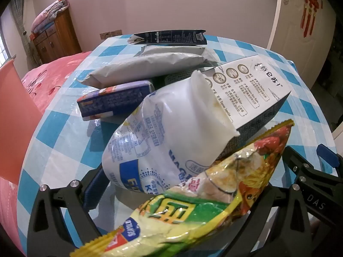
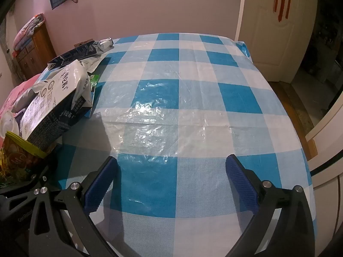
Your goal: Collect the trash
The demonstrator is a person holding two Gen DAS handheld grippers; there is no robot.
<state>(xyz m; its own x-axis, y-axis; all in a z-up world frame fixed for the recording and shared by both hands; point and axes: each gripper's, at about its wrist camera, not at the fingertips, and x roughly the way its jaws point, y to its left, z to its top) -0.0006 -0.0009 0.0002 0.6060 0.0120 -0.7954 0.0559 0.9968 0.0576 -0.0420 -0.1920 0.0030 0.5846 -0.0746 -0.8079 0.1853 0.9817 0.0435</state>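
Note:
In the left wrist view a pile of trash lies on the blue-and-white checked tablecloth [image 1: 64, 128]: a white and blue milk pouch [image 1: 163, 141], a yellow-green snack wrapper [image 1: 193, 212], a white and black milk carton [image 1: 253, 90], a purple carton [image 1: 113, 98], a grey pouch [image 1: 148, 66] and a dark blue carton [image 1: 169, 37]. My left gripper [image 1: 171, 192] is open around the pouch and wrapper, its right finger hidden behind the wrapper. My right gripper [image 2: 171, 180] is open and empty over the cloth. The pile is at its left, with the milk carton [image 2: 53, 100] and wrapper [image 2: 19, 156] showing.
A pink bed [image 1: 53, 81] and a wooden cabinet [image 1: 55, 38] stand to the left. A white door [image 2: 276, 32] is at the back right. The table edge drops off on the right [image 2: 300, 132]. The right gripper's body [image 1: 310, 182] shows in the left wrist view.

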